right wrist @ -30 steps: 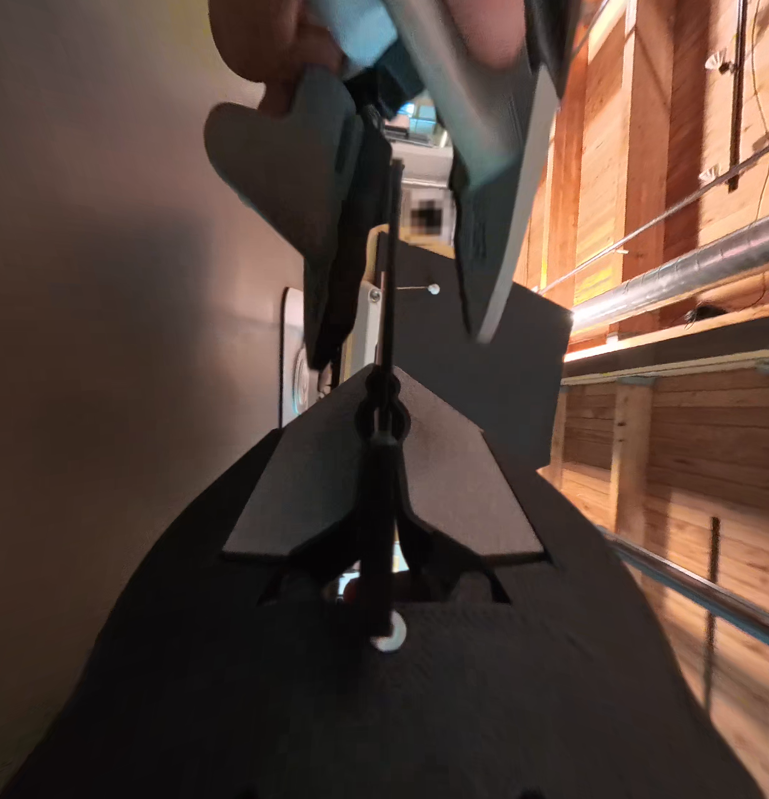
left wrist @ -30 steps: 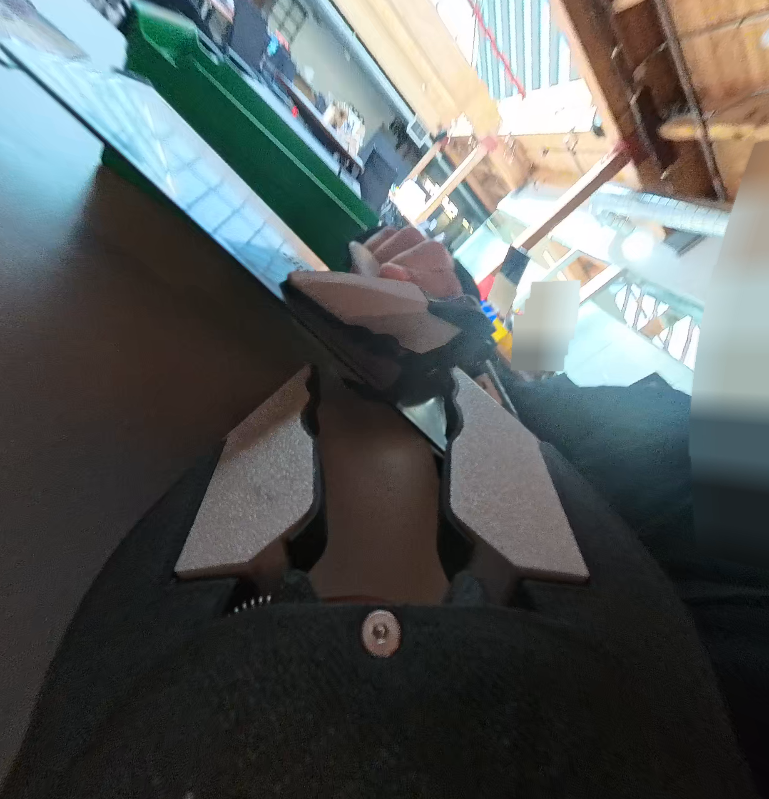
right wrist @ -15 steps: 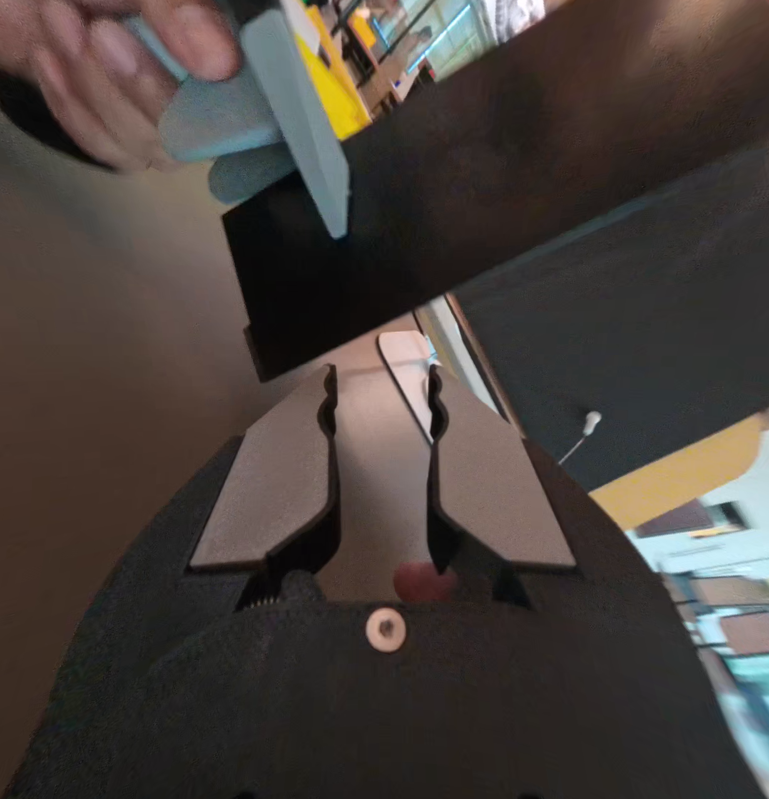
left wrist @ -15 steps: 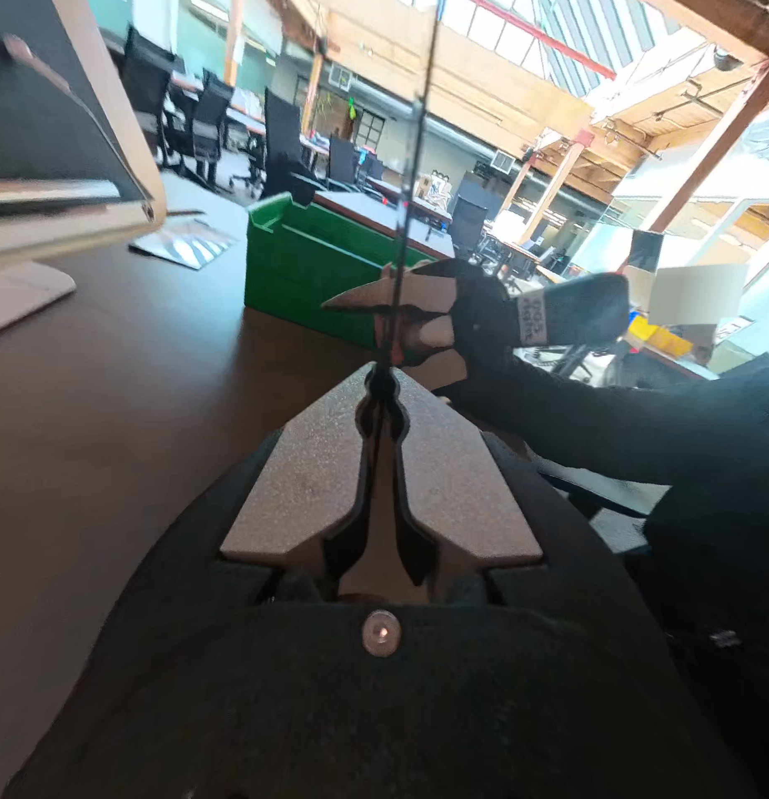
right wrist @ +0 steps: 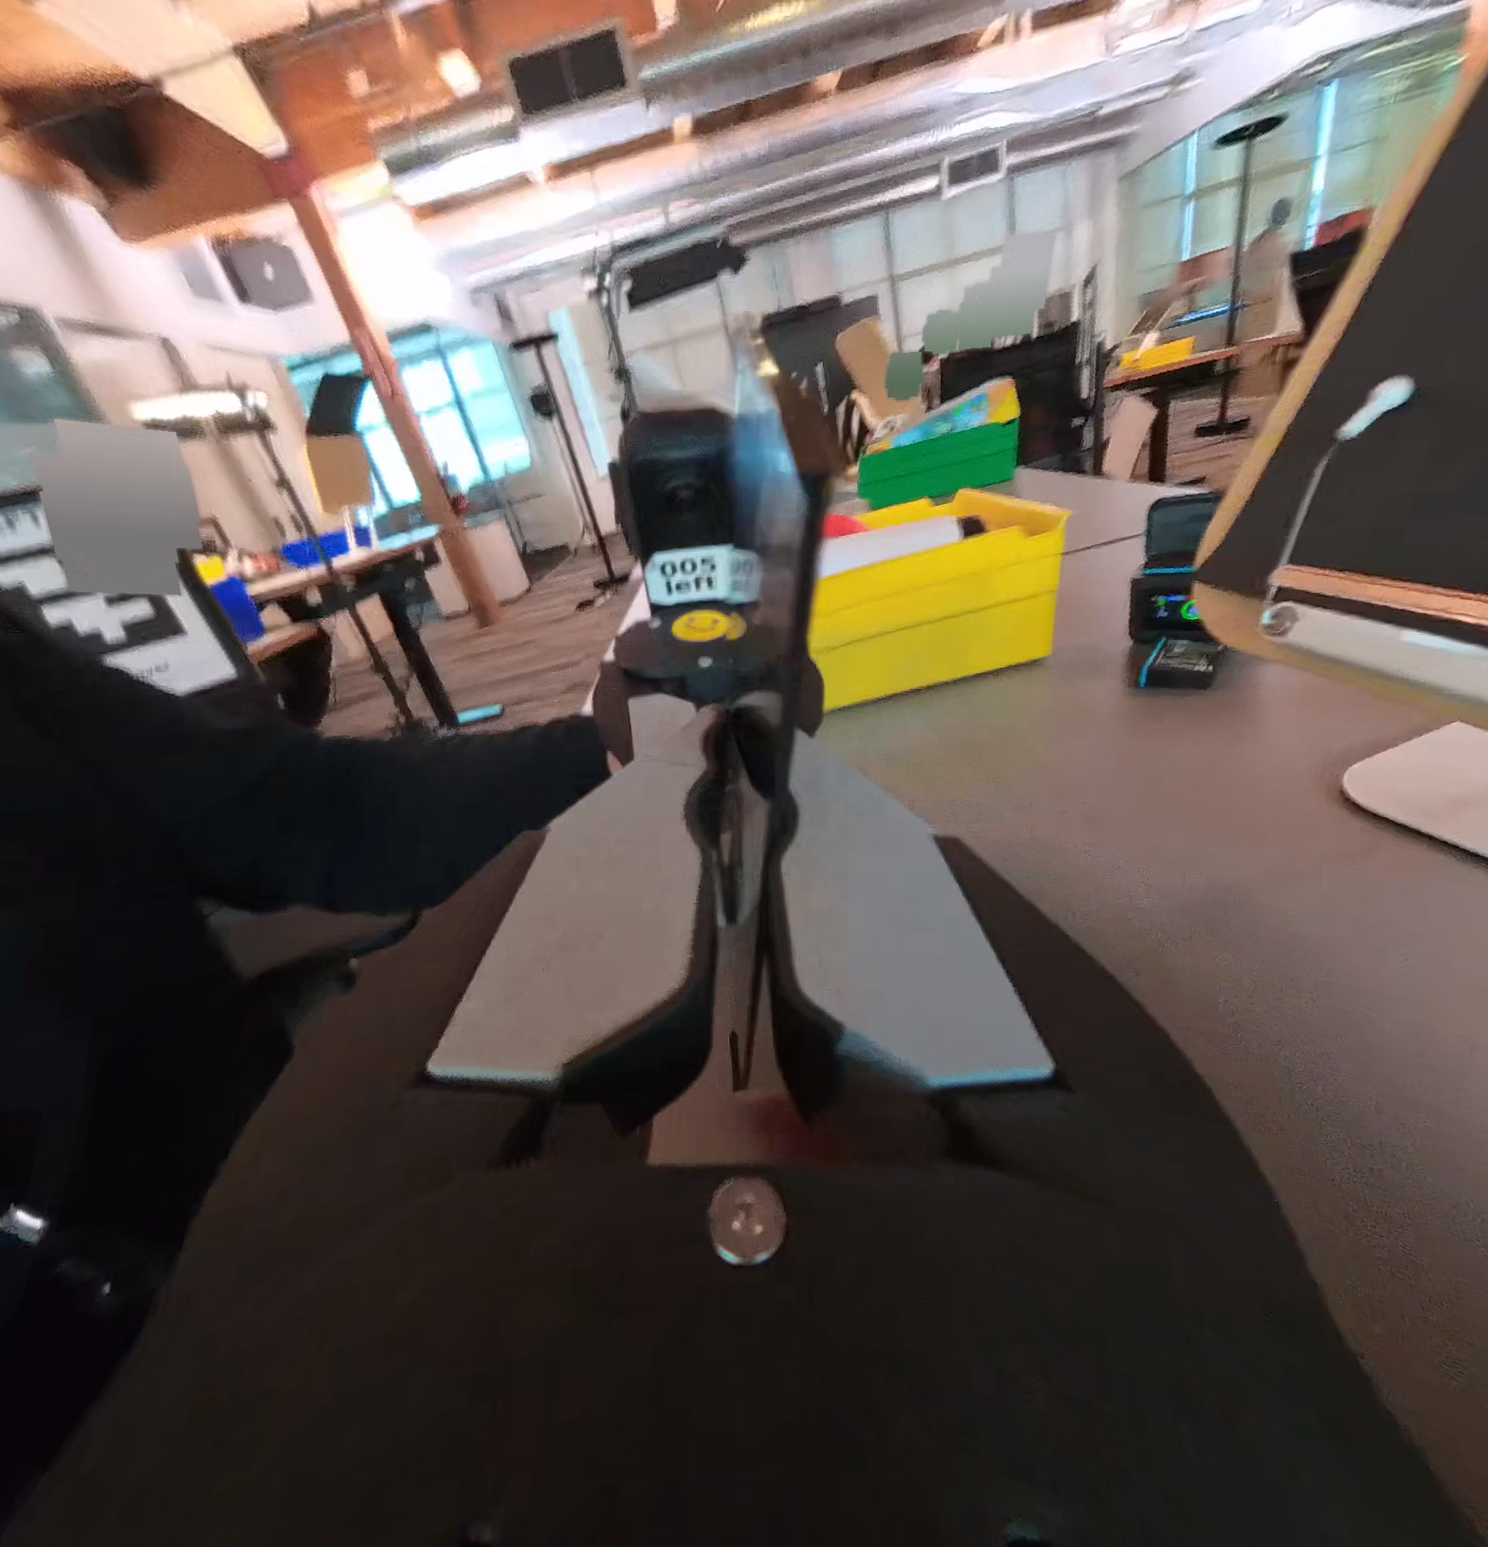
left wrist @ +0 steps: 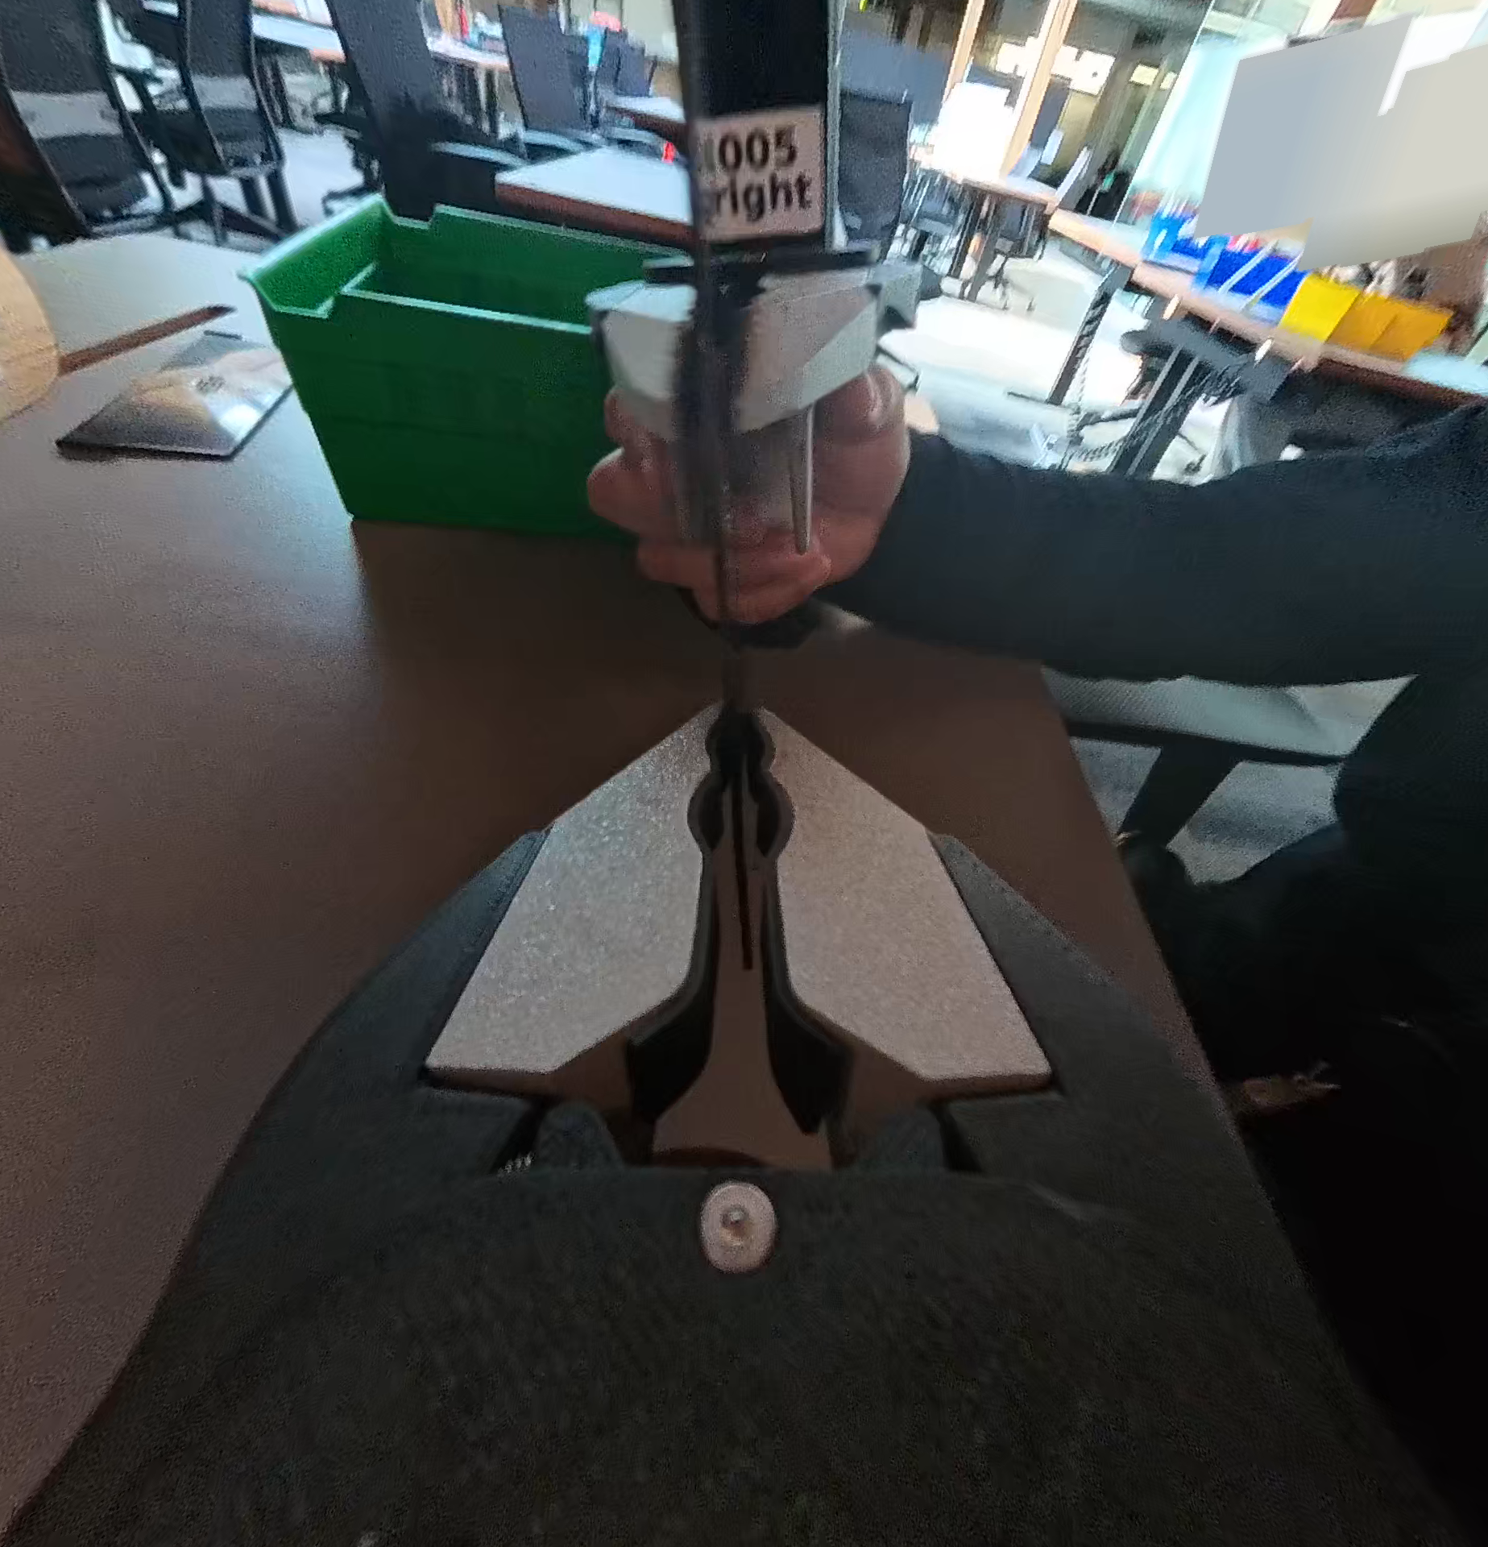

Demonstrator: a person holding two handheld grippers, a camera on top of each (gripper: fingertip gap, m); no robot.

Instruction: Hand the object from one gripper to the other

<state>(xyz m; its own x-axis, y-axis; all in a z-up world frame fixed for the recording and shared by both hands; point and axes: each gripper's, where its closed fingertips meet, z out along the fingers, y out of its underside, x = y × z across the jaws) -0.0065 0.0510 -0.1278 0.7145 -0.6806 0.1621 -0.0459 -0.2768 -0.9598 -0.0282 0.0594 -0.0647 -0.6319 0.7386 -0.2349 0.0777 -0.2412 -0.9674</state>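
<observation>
The left hand-held gripper (left wrist: 736,720) is seen pressed together, and a thin dark sheet (left wrist: 728,670) is pinched edge-on between its tips. The sheet is held upright above the brown counter (left wrist: 221,753), clear of the surface, and is carried straight up out of the top of the left wrist view. Just beyond those tips, the same sheet is met head-on by the other tool, which is gripped from below by a hand (left wrist: 849,469) in a dark sleeve (left wrist: 1184,569).

From the right wrist view, the right hand-held gripper (right wrist: 728,745) is shown drawn together as well, with the sheet's edge running up between its fingers; through the blur, a firm pinch appears to be made there too. So the sheet is found between the two tools, nose to nose, over the counter.

Farther back, a green bin (left wrist: 439,418) is set on the counter behind the hand. On the other side, a yellow bin (right wrist: 933,603) is placed well apart from a pale monitor foot (right wrist: 1435,795). Desks and chairs are made out beyond.
</observation>
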